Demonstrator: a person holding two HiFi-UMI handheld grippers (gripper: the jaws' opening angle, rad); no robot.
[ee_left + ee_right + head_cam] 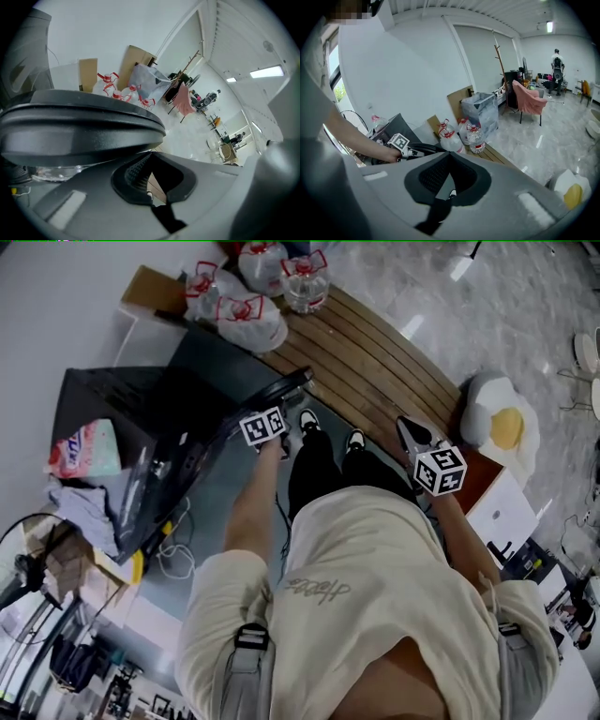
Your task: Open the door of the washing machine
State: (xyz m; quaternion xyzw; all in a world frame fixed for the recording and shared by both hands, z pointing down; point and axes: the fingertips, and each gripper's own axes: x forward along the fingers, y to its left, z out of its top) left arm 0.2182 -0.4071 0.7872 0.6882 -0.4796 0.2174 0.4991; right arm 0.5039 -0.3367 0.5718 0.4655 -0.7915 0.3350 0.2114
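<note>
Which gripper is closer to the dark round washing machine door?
Left. The left gripper is right at the rim of the dark round washing machine door; the right gripper is well aside, over the brown slatted wooden bench.

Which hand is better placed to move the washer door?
Left. The left claw is right at the door rim, while the right claw hangs over the bench, away from it.

Black washer door (79,126), brown slatted bench (375,352), white-and-yellow cushion (502,423).
</note>
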